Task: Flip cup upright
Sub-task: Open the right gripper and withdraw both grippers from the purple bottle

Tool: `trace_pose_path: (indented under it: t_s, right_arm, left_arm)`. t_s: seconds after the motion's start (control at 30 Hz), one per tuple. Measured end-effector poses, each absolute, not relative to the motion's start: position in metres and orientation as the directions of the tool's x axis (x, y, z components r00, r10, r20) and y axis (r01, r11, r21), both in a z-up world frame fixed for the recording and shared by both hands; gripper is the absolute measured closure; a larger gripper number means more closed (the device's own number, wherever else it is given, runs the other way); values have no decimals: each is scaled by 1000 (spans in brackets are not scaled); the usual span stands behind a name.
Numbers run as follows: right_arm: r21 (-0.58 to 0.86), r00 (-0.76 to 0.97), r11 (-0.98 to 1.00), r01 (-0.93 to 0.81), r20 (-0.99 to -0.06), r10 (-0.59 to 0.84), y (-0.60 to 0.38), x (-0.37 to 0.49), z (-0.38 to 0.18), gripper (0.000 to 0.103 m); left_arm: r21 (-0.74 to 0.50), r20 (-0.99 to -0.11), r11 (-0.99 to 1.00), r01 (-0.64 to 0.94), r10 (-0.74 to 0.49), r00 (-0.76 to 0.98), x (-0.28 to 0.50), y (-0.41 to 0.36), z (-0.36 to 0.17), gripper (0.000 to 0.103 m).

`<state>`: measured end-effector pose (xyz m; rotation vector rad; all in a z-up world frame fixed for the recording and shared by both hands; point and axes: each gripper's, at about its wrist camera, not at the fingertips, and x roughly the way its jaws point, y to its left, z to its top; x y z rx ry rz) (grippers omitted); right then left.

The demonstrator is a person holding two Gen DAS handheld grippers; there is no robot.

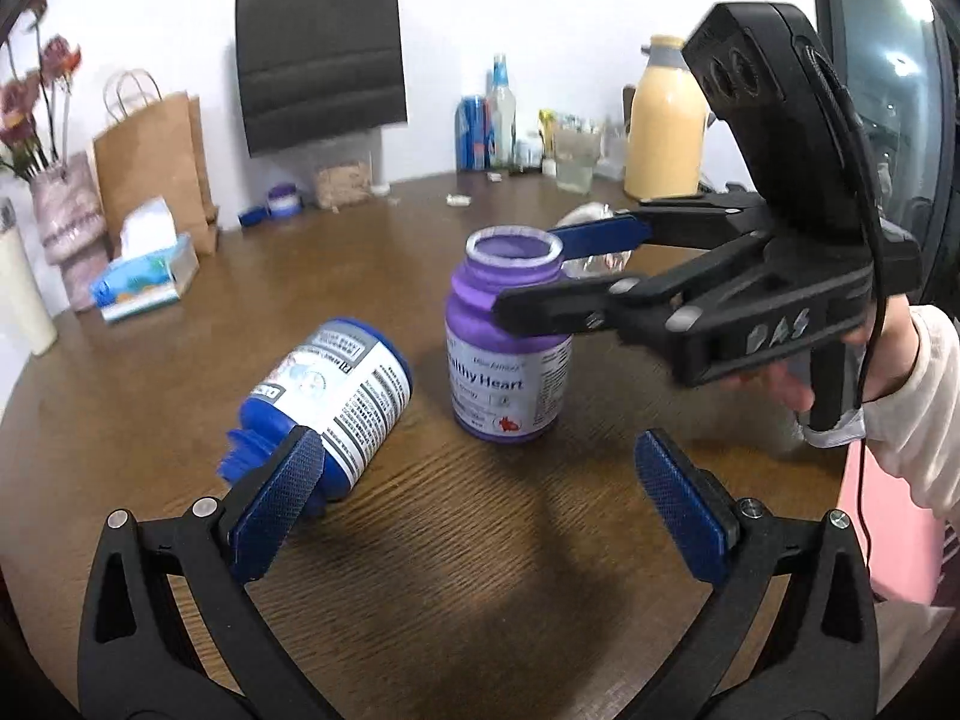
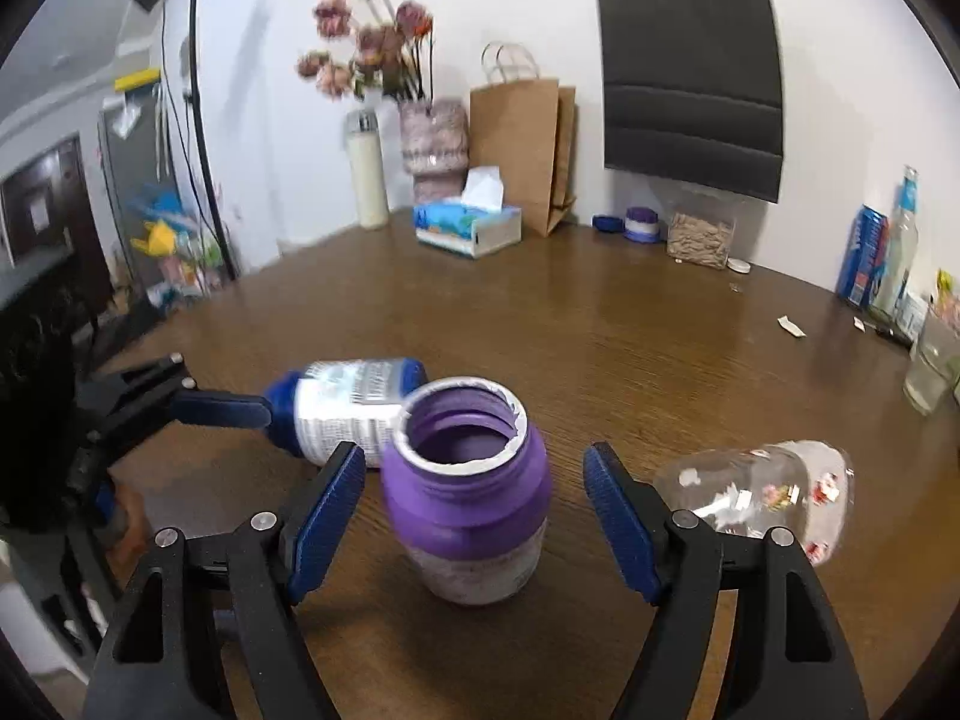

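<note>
A purple bottle [image 1: 510, 360] stands upright with its mouth open, mid-table. My right gripper [image 2: 474, 516] is open around the purple bottle [image 2: 468, 498], with a gap on each side of it. A blue bottle [image 1: 336, 396] with a white label lies on its side to the left. My left gripper [image 1: 480, 504] is open, its left pad [image 1: 276, 504] by the blue bottle's neck and nothing between the pads. One left finger [image 2: 222, 408] reaches the blue bottle [image 2: 348, 405]. A clear jar [image 2: 774, 492] lies on its side at the right.
On the round wooden table [image 2: 630, 348], a tissue box [image 2: 468, 225], brown paper bags [image 2: 522, 138] and a vase [image 2: 432, 138] stand at the back. A can [image 1: 474, 132], a yellow bottle [image 1: 663, 120] and a glass [image 1: 576, 156] line the far right. A hand [image 1: 780, 384] holds the right gripper.
</note>
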<state>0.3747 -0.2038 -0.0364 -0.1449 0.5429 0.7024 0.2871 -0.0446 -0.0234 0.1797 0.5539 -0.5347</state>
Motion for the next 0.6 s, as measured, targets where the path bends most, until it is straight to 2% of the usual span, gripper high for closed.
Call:
trace_pose_path:
  t_s: [0.1,0.2,0.27,0.37,0.5,0.6]
  right_arm:
    - [86,641,762,-642,-485,595,-221,358,-19,23]
    - [93,689,813,-575,-481,542,-241,340,0,23]
    - [82,725,860,-504,-501,473,-254,327,6,23]
    - [64,760,908,-415,-524,385,-272,302,10,23]
    - [107,771,911,-398,-499,395,-289,266,10,23]
    - [92,790,905,-415,-458,409,-288,253,9,16]
  left_arm:
    - [40,-504,870,491,-407,762,269,-38,-12,0]
    - [53,-448,916,398,-334,829,249,-27,5,0]
    - [81,-403,957,278,-224,888,233,-18,17,0]
    - [90,-380,989,119,-77,922,216,-8,26,0]
    - [4,-339,995,98,-91,936,187,4,34,0]
    - [-24,-331,997,80,-83,940,186,7,33,0]
